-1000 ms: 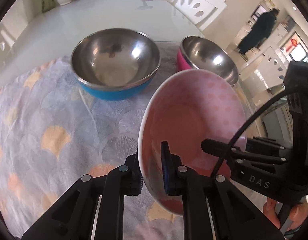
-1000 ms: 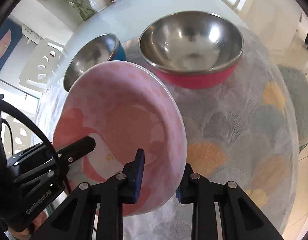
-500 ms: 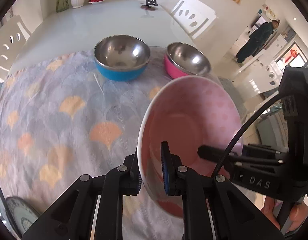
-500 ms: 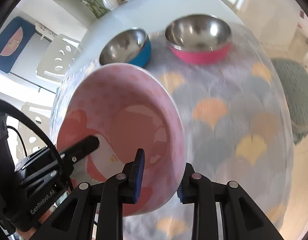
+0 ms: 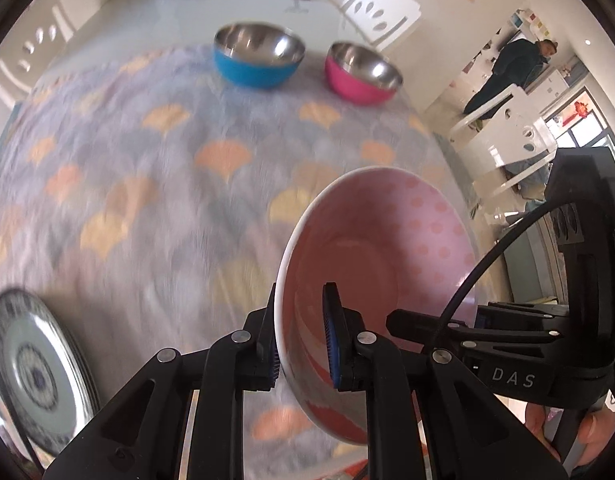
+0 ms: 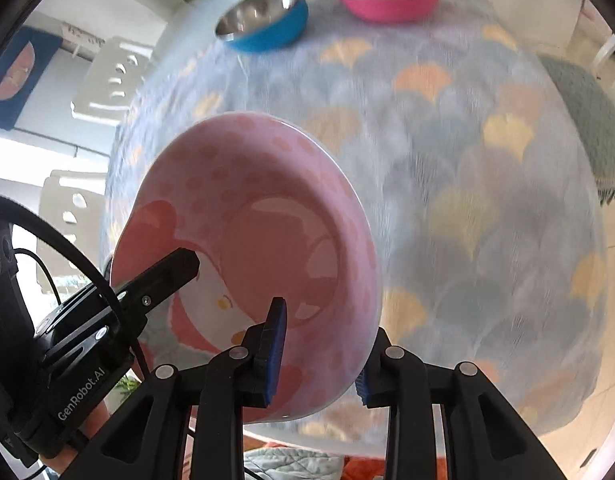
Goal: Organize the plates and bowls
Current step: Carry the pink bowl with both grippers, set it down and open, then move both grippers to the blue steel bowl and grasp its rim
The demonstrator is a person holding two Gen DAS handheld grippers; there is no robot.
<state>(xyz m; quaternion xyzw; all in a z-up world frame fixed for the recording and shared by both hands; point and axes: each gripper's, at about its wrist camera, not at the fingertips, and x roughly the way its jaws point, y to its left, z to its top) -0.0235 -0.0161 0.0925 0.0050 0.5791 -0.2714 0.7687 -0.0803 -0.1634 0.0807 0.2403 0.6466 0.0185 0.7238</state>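
Pink bowl (image 5: 381, 280) up off worktop, tilted on edge, carried betw both grippers. Left gripper (image 5: 301, 354) jaws pinching near rim wall; right gripper (image 6: 321, 354) jaws pinching opp rim, grip looks looser. Blue bowl (image 5: 259, 60) + pink steel bowl (image 5: 361, 74) at far edge, patterned plate (image 5: 35, 368) near left. Keep both hands in step, level bowl before setdown, release tog

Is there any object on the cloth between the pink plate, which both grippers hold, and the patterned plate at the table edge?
Nothing visible does. The pink plate, clamped by the left gripper and the right gripper, is separated from the patterned plate only by bare cloth. The blue bowl and magenta bowl stand far behind.
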